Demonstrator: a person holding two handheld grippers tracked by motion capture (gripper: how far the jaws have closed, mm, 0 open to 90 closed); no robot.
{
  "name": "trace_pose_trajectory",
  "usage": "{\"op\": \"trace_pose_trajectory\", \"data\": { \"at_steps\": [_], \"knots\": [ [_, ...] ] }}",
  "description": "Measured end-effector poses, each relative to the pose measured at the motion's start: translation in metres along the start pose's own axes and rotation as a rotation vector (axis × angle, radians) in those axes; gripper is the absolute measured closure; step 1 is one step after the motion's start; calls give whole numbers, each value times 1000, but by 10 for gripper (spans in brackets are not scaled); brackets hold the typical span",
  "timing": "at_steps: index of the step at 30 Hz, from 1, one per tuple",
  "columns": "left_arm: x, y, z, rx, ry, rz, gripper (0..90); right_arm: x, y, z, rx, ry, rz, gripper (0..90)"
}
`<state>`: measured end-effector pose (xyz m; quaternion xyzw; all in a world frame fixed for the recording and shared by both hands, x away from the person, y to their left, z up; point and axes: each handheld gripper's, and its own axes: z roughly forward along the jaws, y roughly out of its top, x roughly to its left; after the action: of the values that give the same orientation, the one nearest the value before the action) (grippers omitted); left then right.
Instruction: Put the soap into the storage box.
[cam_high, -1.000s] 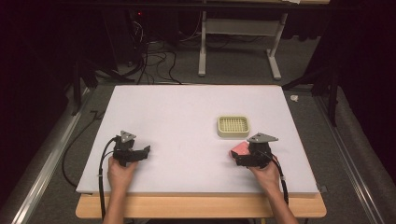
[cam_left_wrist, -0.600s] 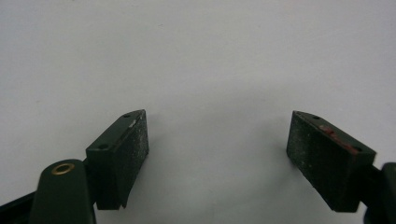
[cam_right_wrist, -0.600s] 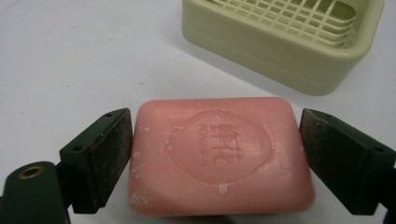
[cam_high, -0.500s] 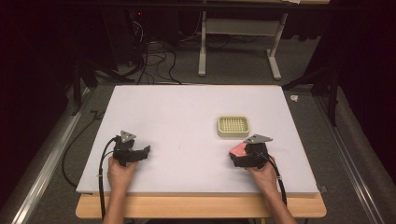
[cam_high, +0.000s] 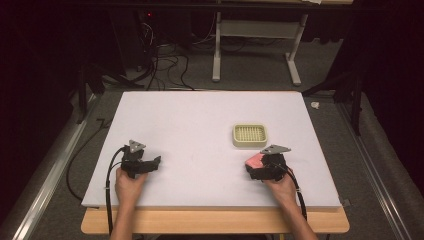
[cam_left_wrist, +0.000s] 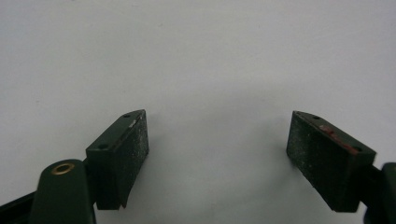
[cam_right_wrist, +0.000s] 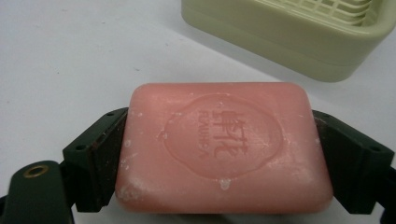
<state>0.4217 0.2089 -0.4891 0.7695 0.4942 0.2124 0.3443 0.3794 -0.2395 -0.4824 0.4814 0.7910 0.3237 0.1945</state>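
A pink soap bar (cam_right_wrist: 222, 147) with a stamped emblem lies flat between the jaws of my right gripper (cam_right_wrist: 219, 154), which press on its two short ends. From above, the soap bar (cam_high: 254, 160) pokes out at the front of the right gripper (cam_high: 257, 167), near the table's front right. A pale green soap dish (cam_high: 250, 135) with a slatted grid stands just beyond it, also seen as the soap dish (cam_right_wrist: 285, 32) at the top of the right gripper view. My left gripper (cam_high: 152, 164) rests at the front left, open, and the left gripper (cam_left_wrist: 217, 149) holds nothing over bare white surface.
The white tabletop (cam_high: 200, 125) stretches between the two hands and toward the far edge. A wooden lip (cam_high: 215, 220) runs along the front. Cables and a white stand's legs (cam_high: 255, 55) lie on the floor behind the table.
My right gripper with the soap has shifted slightly left and toward the dish. The left gripper has stayed put.
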Motion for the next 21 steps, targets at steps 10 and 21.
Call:
{"op": "trace_pose_trajectory", "data": {
  "at_steps": [10, 21],
  "knots": [
    [0, 0, 0, -1, -1, -1, 215, 0, 0, 0, -1, 2, -3, 135],
    [0, 0, 0, 0, -1, -1, 215, 0, 0, -1, 5, 4, -2, 136]
  ]
}}
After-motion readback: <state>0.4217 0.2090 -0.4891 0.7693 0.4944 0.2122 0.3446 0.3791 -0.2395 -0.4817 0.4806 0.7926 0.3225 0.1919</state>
